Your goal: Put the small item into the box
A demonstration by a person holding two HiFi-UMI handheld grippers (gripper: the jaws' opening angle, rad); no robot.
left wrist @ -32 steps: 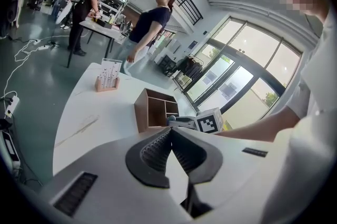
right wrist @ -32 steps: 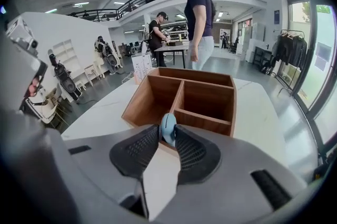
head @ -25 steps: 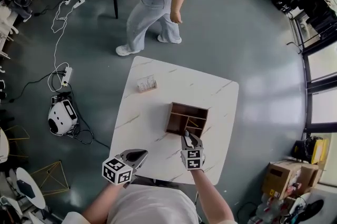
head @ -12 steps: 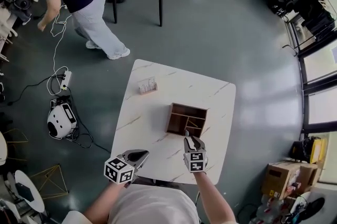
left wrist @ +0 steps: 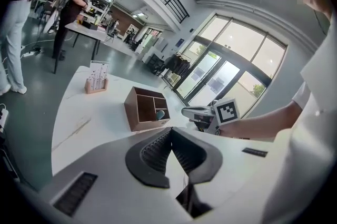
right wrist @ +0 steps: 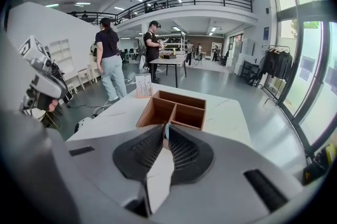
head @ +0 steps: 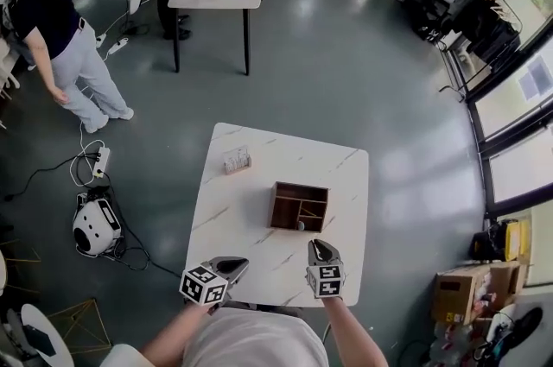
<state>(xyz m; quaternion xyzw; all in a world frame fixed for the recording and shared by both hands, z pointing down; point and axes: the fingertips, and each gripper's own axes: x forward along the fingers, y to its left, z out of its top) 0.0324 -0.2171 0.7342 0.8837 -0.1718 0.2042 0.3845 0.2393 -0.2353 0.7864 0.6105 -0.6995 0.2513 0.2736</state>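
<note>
Item (head: 300,225) lies in the near compartment of the box (head: 301,186) on the counter (head: 246,214). Right claw (head: 317,244), near the box but clear of it, has just been closing to a thin gap, with nothing between its jaws. Left claw (head: 238,262) is together and empty over the counter's near edge.

White table (head: 232,214), small rack (head: 236,159) — person (head: 52,7) beyond

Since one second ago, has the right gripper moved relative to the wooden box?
Yes. The right gripper has drawn back from the wooden box toward the person; its jaws have just been closing, empty.
</note>
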